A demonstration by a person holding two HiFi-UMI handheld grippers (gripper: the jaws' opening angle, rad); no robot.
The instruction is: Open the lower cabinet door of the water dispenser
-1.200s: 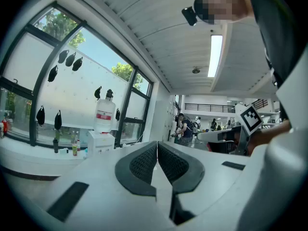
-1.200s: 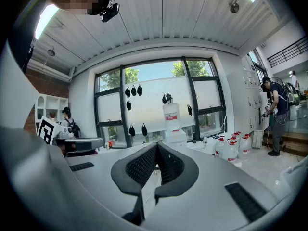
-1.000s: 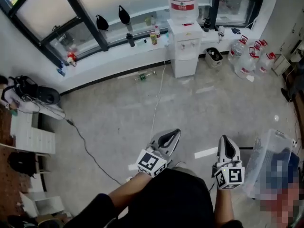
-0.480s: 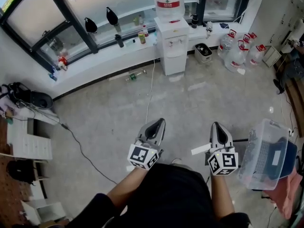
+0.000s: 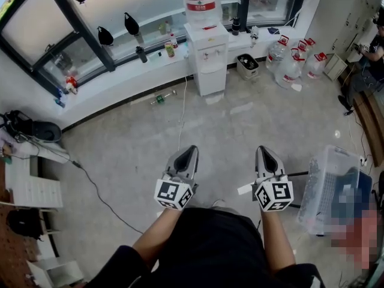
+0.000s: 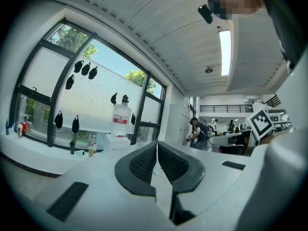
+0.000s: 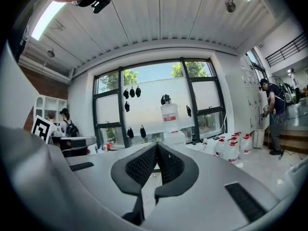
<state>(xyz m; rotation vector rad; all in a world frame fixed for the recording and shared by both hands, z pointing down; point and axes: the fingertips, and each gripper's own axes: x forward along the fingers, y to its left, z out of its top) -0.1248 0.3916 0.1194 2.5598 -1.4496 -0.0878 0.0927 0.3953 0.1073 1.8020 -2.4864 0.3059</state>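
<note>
The ribbed pads of the left gripper meet along their full length, with nothing between them; the pads of the right gripper are closed together in the same way and also carry nothing. In the head view both grippers are held side by side in front of the person's body, roughly level and above the floor, with their tips directed at the water dispenser. Judged from this posture, the approach is under way and the closed, empty jaws are a carrying state rather than a grip. The dispenser stands at the far edge of the floor, backed against the white window ledge, well apart from both grippers, with an inverted water bottle seated on top. The lower cabinet door occupies the bottom section of its front face and appears shut; no handle detail can be resolved at this range. A white cable runs from the dispenser's left side across the floor toward the person. A small bin sits just beside the dispenser on the right, and spare water jugs stand grouped further right along the same edge. A clear plastic crate rests on the floor near the right gripper. The door is not yet reached.
</note>
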